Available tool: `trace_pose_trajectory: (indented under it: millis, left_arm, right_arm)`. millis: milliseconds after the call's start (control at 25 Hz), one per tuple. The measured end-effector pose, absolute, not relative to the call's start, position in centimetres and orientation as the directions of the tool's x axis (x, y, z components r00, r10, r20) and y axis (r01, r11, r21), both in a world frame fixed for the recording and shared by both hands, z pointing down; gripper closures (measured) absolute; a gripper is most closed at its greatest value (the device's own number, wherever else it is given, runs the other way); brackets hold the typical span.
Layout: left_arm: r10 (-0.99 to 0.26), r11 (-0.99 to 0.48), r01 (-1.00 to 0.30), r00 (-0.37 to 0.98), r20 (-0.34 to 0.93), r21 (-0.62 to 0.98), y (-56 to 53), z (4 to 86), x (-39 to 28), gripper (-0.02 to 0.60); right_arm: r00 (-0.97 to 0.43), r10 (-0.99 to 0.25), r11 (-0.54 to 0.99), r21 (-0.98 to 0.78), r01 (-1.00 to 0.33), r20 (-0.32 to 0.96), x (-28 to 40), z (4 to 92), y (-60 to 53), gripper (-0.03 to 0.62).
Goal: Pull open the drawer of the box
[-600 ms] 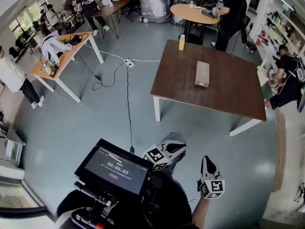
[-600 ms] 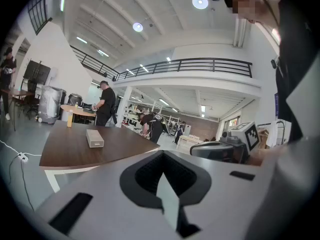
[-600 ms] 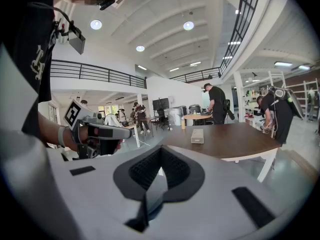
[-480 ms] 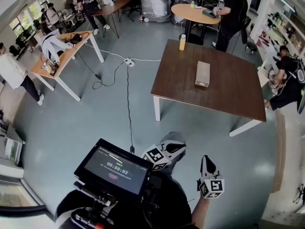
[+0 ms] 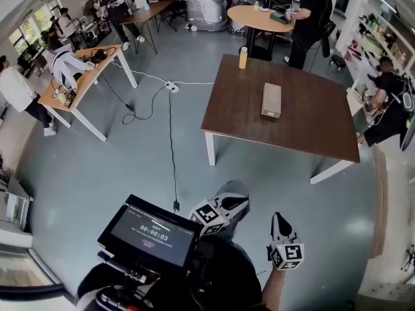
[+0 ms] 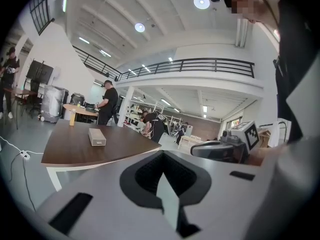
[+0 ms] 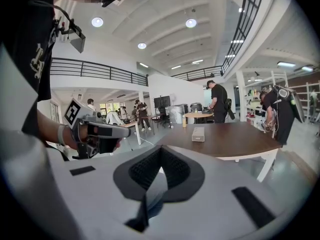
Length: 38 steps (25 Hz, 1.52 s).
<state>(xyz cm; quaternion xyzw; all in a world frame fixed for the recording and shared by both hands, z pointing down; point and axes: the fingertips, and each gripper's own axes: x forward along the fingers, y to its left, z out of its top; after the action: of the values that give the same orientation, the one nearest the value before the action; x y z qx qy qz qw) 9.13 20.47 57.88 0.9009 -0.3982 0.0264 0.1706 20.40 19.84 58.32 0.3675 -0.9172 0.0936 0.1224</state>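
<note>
A small beige box (image 5: 271, 100) lies on the brown table (image 5: 311, 131) across the room; it also shows as the box (image 6: 97, 136) in the left gripper view and the box (image 7: 198, 134) in the right gripper view. My left gripper (image 5: 236, 203) and right gripper (image 5: 279, 221) are held low near my body, far short of the table. In each gripper view the jaws meet with nothing between them: left gripper (image 6: 163, 180), right gripper (image 7: 158, 178). Each gripper sees the other: the right gripper (image 6: 220, 149), the left gripper (image 7: 95, 131).
A yellow bottle (image 5: 243, 57) stands on the table's far corner. A person (image 5: 310, 18) stands at a round table (image 5: 256, 17), another crouches at the right (image 5: 389, 105). A cable and power strip (image 5: 172, 86) cross the floor. Desks (image 5: 78, 86) stand at the left; a screen (image 5: 150, 233) sits below me.
The head view has shifted slightly, so the table and box sit a little higher and further left. Both grippers stay in about the same place, still shut.
</note>
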Motion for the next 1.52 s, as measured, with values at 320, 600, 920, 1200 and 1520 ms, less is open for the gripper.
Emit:
trace_pose_trajectory:
  millis: [320, 600, 920, 1200, 1520]
  left_arm:
    - [-0.708, -0.625, -0.726, 0.682, 0.184, 0.289, 20.5, 57.6, 9.1, 0.577]
    - [-0.702, -0.625, -0.723, 0.685, 0.193, 0.293, 20.8, 58.0, 9.4, 0.577]
    - [-0.696, -0.628, -0.72, 0.689, 0.202, 0.295, 20.2, 58.4, 9.7, 0.577]
    - [-0.695, -0.633, -0.719, 0.691, 0.198, 0.287, 19.8, 57.7, 10.1, 0.577]
    - [-0.696, -0.636, -0.718, 0.692, 0.191, 0.282, 18.9, 57.1, 10.4, 0.577]
  right_arm:
    - [-0.703, -0.649, 0.716, -0.08, -0.694, 0.291, 20.2, 57.7, 19.9, 0.606]
    - [-0.705, -0.642, 0.718, -0.088, -0.691, 0.301, 20.4, 58.7, 20.4, 0.606]
    - [-0.702, -0.644, 0.715, -0.087, -0.693, 0.304, 20.4, 58.4, 19.7, 0.606]
    - [-0.691, -0.662, 0.7, -0.087, -0.708, 0.29, 21.5, 58.0, 19.2, 0.606]
    - [-0.69, -0.662, 0.701, -0.082, -0.708, 0.292, 21.8, 57.4, 18.6, 0.606]
